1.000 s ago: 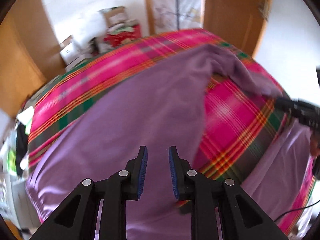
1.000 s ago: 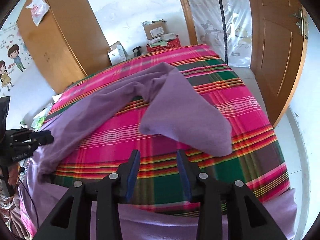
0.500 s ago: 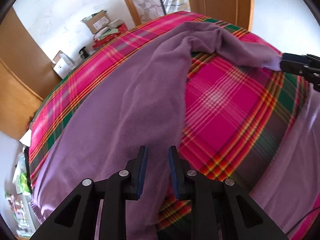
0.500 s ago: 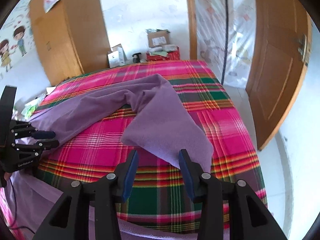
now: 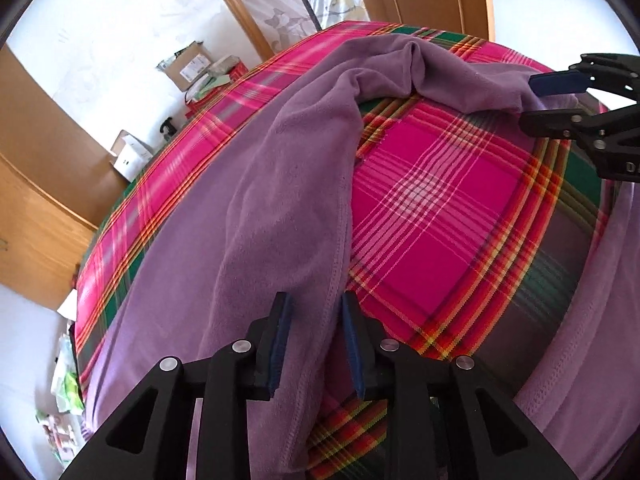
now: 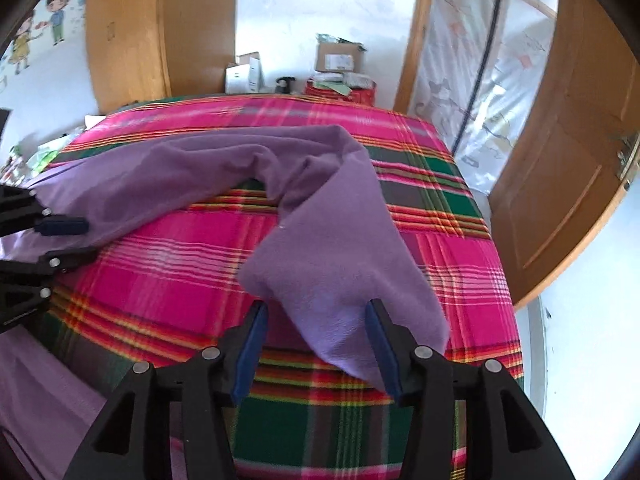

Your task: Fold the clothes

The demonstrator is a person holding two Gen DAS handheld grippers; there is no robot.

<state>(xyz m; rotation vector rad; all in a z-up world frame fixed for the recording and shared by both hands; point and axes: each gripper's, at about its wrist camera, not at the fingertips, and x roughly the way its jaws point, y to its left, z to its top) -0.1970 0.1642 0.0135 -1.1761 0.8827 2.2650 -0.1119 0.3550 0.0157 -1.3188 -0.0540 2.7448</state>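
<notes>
A purple fleece garment (image 5: 280, 184) lies bent in an arch across the pink plaid bedspread (image 5: 432, 208). My left gripper (image 5: 314, 304) is low over one end, and its jaws are opening with the stitched hem edge loose between them. The other end (image 6: 332, 248) lies between the jaws of my right gripper (image 6: 316, 308). Those jaws are opening wide, and the pads stand apart from the cloth. Each gripper shows in the other's view: the right gripper (image 5: 546, 100) at the far cloth end, the left gripper (image 6: 68, 240) at the picture's left edge.
A second lilac cloth (image 5: 592, 340) lies along the bed's near edge. Cardboard boxes (image 6: 338, 58) and a white box (image 6: 244, 74) stand beyond the far end. A wooden wardrobe (image 6: 132, 32) is at the back left and a wooden door (image 6: 560, 160) at the right.
Both grippers came closer to the garment's two ends and rolled. Their jaws widened, the right one more. The garment's ends now lie between the jaws.
</notes>
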